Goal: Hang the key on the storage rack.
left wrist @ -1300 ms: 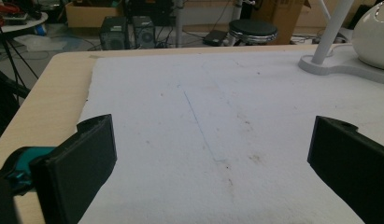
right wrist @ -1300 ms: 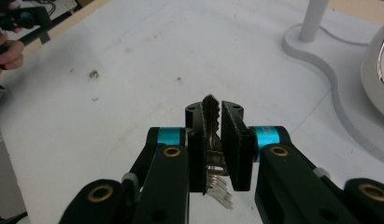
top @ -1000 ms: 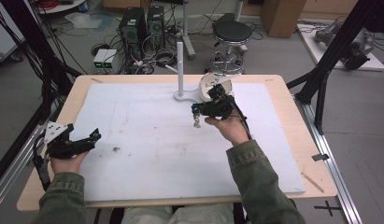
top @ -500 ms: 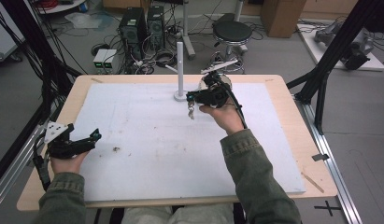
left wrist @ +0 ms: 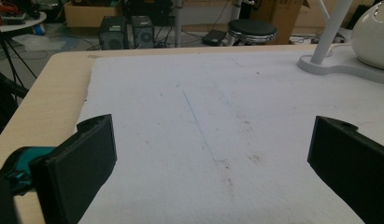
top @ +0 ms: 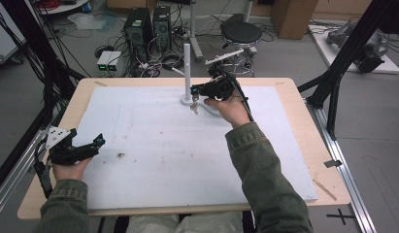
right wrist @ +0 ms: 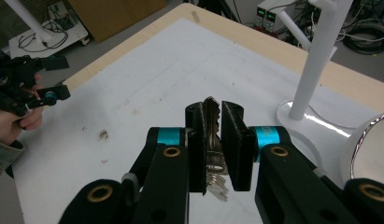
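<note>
keys [right wrist: 213, 140]: lower part hidden between the jaws of the right gripper [right wrist: 213, 112]
white dome [left wrist: 373, 35]: cut by the picture's right edge
stand's pole [right wrist: 320, 51]: top cut off
left gripper [left wrist: 213, 154]: jaw bases out of frame

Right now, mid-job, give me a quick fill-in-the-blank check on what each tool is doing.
1. The right tool is shut on a bunch of silver metal ____.
2. The left tool has its jaws ____, with nothing between them.
3. The right tool is beside the white ____ of the white post stand.
Missing words: keys; open; post
</note>
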{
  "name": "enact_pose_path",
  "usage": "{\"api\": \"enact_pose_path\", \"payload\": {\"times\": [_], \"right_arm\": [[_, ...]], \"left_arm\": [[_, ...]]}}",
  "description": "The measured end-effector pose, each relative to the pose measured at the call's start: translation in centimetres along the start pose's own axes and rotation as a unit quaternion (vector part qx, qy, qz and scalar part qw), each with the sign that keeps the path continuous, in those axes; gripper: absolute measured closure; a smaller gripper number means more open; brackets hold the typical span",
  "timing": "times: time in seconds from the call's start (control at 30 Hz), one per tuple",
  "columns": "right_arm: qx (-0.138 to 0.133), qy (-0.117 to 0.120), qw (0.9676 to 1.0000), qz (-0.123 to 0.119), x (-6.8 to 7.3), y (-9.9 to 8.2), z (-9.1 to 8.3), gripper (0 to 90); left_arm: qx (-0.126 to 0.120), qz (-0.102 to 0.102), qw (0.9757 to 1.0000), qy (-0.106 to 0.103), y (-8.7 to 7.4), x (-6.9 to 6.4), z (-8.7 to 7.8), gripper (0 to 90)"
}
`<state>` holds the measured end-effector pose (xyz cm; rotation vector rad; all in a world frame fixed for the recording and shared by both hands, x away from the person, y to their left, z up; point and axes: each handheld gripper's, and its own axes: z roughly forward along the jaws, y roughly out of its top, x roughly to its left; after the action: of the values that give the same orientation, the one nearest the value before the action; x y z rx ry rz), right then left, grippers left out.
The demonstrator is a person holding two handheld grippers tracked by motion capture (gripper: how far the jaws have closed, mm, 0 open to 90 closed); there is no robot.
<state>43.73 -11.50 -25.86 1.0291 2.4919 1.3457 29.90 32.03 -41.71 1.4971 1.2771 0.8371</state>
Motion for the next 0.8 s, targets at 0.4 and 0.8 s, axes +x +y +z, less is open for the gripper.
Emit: {"api": "enact_pose_path", "payload": {"times": [0.4, 0.8], "right_arm": [[-0.013, 0.002, 0.9998, -0.012, -0.2, 3.8, 0.0, 80.6], [-0.014, 0.003, 0.9998, 0.014, -2.1, 4.6, 0.4, 80.7]], "left_arm": [[0.000, -0.002, 1.0000, -0.001, 0.0, 0.0, 0.0, 1.7], [0.001, -0.002, 1.0000, -0.004, -0.1, 0.0, 0.1, 1.7]]}}
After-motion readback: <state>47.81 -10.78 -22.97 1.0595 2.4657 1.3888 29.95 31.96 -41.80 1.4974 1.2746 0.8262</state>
